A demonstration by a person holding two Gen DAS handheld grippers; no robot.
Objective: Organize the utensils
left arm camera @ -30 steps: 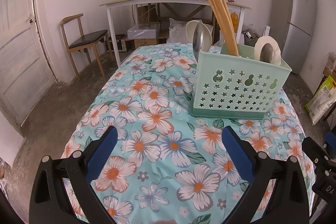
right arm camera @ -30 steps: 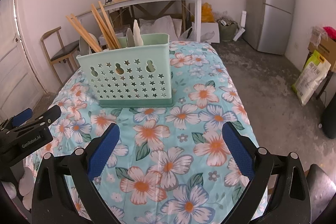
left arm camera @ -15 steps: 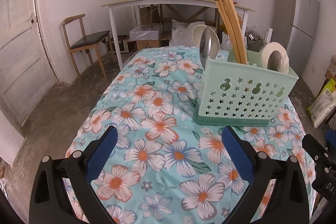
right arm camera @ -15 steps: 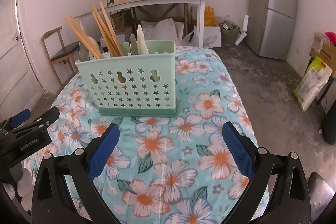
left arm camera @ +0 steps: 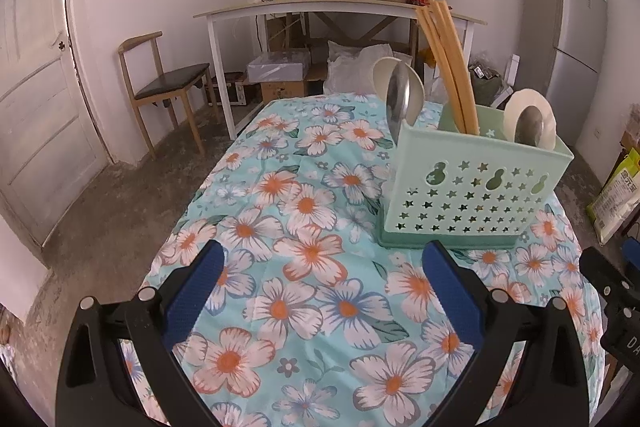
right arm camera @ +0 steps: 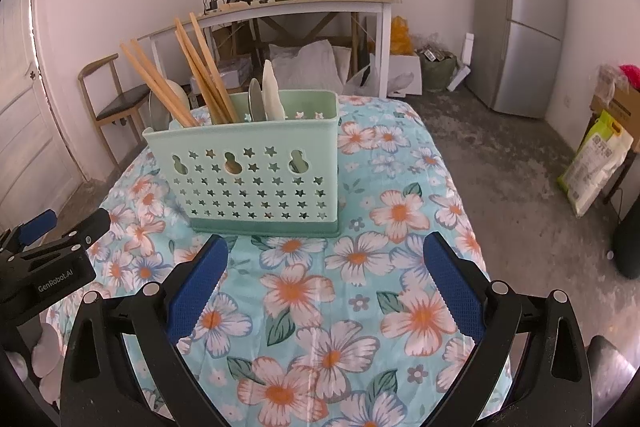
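"GenRobot.AI" is printed in white on the left claw.

Your left gripper is spread wide with nothing between its blue pads, just hanging low and level. Same deal with your right gripper: jaws wide apart, blue pads bare. You've got the two side by side, left one poking into the right camera's edge.
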